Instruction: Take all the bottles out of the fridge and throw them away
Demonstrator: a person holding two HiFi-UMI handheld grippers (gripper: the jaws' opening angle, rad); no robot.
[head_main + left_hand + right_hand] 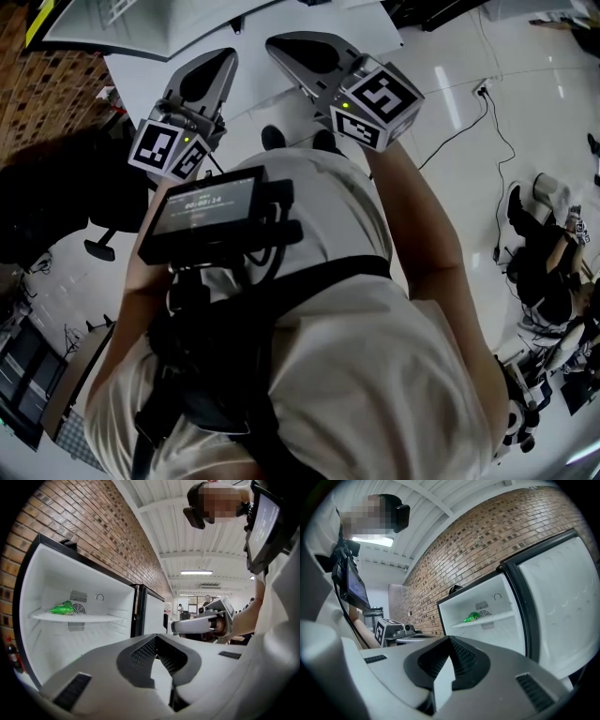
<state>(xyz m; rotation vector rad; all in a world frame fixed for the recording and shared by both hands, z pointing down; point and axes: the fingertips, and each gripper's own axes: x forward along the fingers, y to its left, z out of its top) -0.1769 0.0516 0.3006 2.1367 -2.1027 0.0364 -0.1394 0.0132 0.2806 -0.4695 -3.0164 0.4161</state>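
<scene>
A green bottle (63, 608) lies on its side on the white shelf of the open fridge (79, 634); the right gripper view shows the same green bottle (471, 617) far ahead. A dark bottle with a red label (13, 654) stands at the fridge's lower left edge. My left gripper (156, 636) is shut and holds nothing. My right gripper (450, 640) is shut and empty too. In the head view, the left gripper (208, 75) and the right gripper (314, 56) are held side by side in front of my chest, well short of the fridge.
The fridge door (562, 606) stands wide open on the right. A brick wall (93, 531) runs behind the fridge. A black office chair (56, 202) is at my left. A cable (497, 141) crosses the white floor, and a seated person (544, 253) is at the right.
</scene>
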